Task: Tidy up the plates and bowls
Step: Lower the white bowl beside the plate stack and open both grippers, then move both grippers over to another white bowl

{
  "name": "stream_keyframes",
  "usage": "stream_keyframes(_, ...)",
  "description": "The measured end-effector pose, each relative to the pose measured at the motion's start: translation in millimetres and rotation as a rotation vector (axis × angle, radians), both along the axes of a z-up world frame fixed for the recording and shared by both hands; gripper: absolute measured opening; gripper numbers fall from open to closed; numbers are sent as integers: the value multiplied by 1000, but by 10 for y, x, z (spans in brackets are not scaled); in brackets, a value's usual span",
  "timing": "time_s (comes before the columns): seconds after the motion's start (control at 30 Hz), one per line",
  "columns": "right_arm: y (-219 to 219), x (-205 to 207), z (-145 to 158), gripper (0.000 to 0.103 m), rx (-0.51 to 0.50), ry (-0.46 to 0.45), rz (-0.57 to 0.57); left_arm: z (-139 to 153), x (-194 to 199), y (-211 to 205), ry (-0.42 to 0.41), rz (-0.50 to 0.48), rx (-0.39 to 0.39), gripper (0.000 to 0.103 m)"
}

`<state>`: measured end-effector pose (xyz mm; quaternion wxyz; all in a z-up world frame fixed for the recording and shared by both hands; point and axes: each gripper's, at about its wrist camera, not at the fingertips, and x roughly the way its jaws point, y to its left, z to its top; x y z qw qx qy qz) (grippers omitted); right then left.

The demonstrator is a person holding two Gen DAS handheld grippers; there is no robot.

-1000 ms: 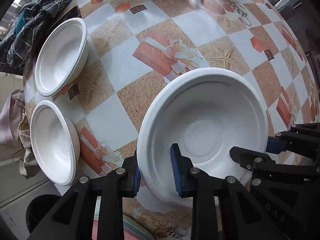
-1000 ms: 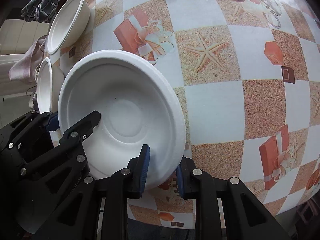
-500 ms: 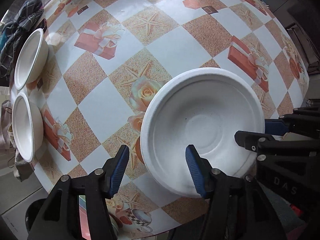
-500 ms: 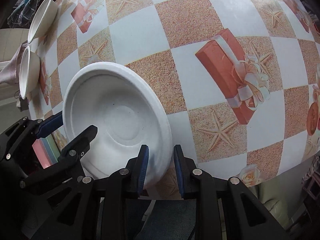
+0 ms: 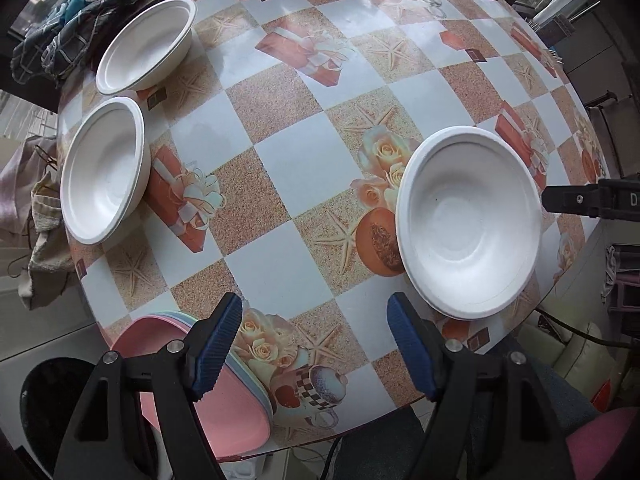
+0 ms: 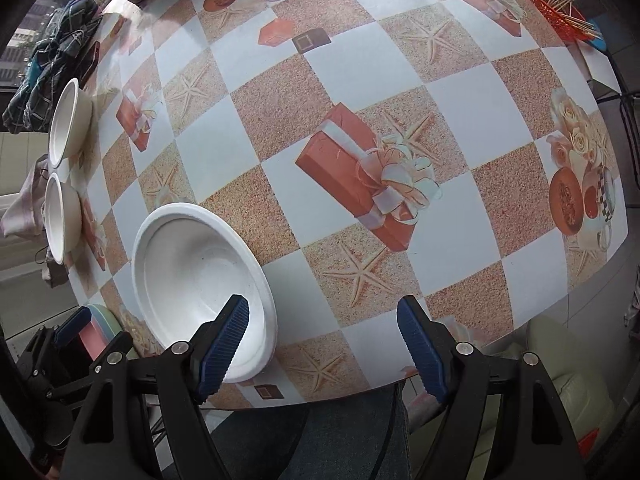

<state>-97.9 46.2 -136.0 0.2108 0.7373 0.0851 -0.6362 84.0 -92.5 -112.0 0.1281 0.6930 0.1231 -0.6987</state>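
A large white plate (image 5: pixel 468 220) lies flat and upright on the checked surface (image 5: pixel 296 160), at about 3 o'clock in the left wrist view, resting on the printed oilcloth of starfish, roses and gift boxes, close to the near edge. The left claw (image 5: pixel 316 346) hangs above the surface with its blue pads (image 5: pixel 218 346) spread wide and its jaws opening; nothing is between them, and the plate sits just beyond the right-hand pad, apart from it. At 6 to 7 o'clock a stack of pink and pastel plates (image 5: pixel 224 404) lies under the left finger at the surface's near edge. Two white bowls stand well apart from the large plate at 9 to 11 o'clock: the nearer bowl (image 5: pixel 106 170) and the farther bowl (image 5: pixel 146 46), side by side near the left edge, with a plaid cloth (image 5: pixel 84 8) bunched beyond them.

In the right wrist view the right claw (image 6: pixel 322 354) is likewise spread wide, jaws opening, holding nothing; its left pad (image 6: pixel 222 350) stands over the plate's (image 6: pixel 200 280) near rim without gripping it, and only oilcloth shows between the fingers. The tip of the left claw (image 6: pixel 72 324) shows at 8 o'clock. A red basket of sticks (image 6: pixel 556 4) sits at 1 o'clock on the far corner.
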Motion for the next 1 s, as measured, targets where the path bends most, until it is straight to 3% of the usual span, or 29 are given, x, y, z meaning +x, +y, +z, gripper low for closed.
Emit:
stream_keyframes(0.17, 267, -215, 333, 78, 8, 22, 26, 137, 47, -120, 41, 19, 13, 78)
stream_keyframes(0.33, 43, -127, 442, 78, 3, 52, 73, 348, 42, -258, 82, 41, 23, 79)
stream_keyframes(0.37, 3, -121, 468, 78, 2, 57, 83, 393, -191, -312, 84, 49, 26, 79)
stream_keyframes(0.57, -212, -66, 597, 78, -8, 68, 149, 397, -275, -550, 99, 111, 39, 79)
stream_keyframes(1.0, -869, 232, 620, 78, -26, 60, 294, 500, -94, -967, 137, 255, -6, 79)
